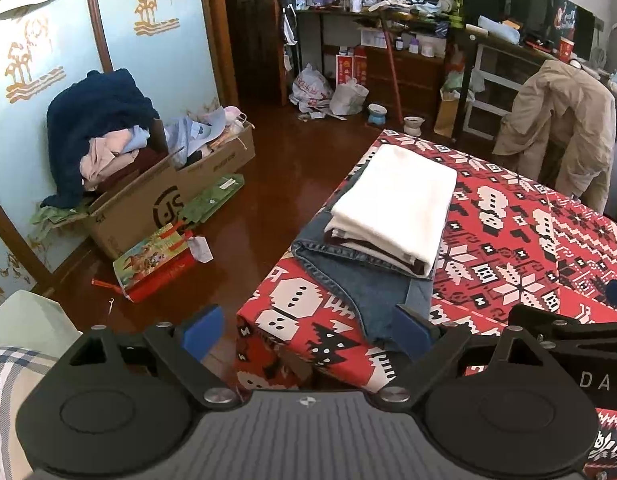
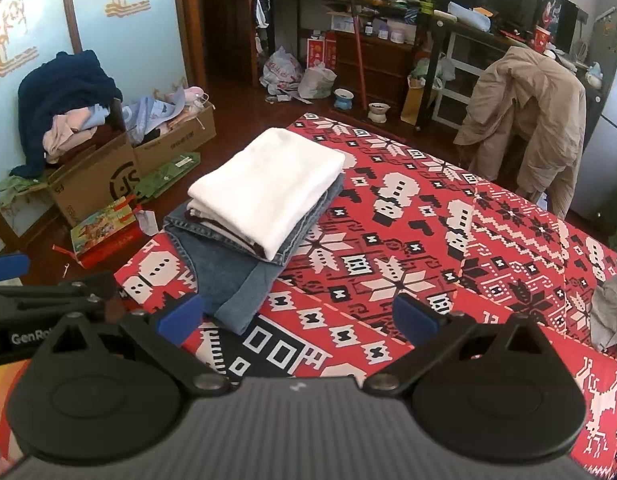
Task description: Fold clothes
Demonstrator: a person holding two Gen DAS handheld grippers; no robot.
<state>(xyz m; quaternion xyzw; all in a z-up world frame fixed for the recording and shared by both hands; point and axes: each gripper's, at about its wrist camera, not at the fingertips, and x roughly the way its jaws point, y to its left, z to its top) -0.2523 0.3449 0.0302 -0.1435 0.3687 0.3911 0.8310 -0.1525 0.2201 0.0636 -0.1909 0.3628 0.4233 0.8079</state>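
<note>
Both grippers, the left [image 1: 310, 326] and the right [image 2: 296, 316], hang just over the near edge of the red cloth [image 2: 408, 248], with their blue fingers spread wide and nothing in them. Folded jeans [image 2: 228, 276] lie on the cloth near its left corner, and a folded white top [image 2: 268, 184] sits on them. Crumpled grey clothing [image 2: 610, 312] lies at the far right.

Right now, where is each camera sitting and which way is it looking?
Left wrist: sits on the left gripper, looking over the bed corner at the folded clothes and floor boxes; open fingers show.
Right wrist: sits on the right gripper, looking across the bed; open fingers show.
Both share the clothes, boxes and coat.
</note>
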